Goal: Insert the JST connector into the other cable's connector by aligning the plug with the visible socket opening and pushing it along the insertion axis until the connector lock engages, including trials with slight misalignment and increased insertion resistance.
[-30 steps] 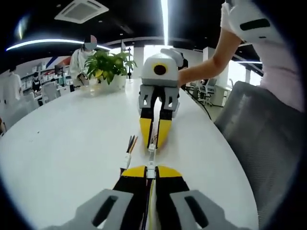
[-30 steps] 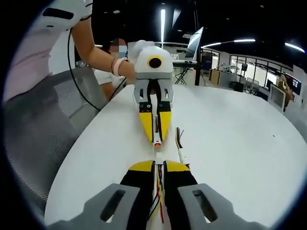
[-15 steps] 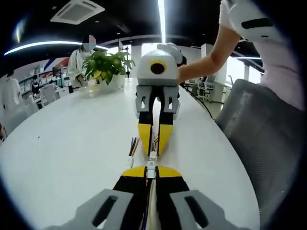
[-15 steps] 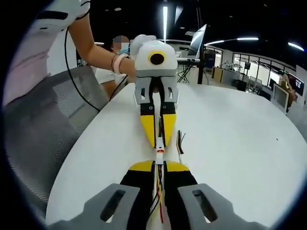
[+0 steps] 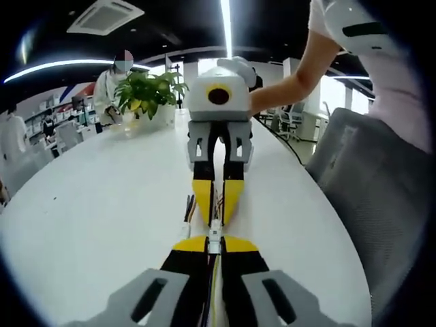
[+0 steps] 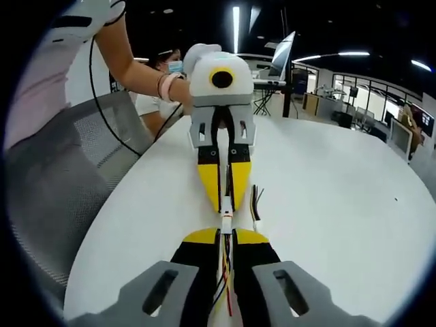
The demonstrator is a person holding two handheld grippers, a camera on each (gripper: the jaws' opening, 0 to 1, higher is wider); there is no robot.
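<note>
While clamped — plug (image 5: 213, 235) lengthwise toward socket (image 6: 225, 216)

A long white counter (image 5: 88, 197) with rounded ends occupies an open-plan office. A potted green plant (image 5: 146, 92) stands at its far end. A grey mesh chair (image 5: 371, 184) stands beside it. Linear ceiling lights (image 6: 236, 20) and a ceiling air-conditioning vent (image 5: 103, 15) are overhead.

My right gripper (image 6: 225, 238) is clamped on the wired plug (image 6: 224, 223). Left gripper (image 6: 223, 204) is nose-to-nose with it, gripping the other connector; the white housings touch. A spare cable (image 6: 255, 208) lies just beside on the white table (image 6: 340, 204).
</note>
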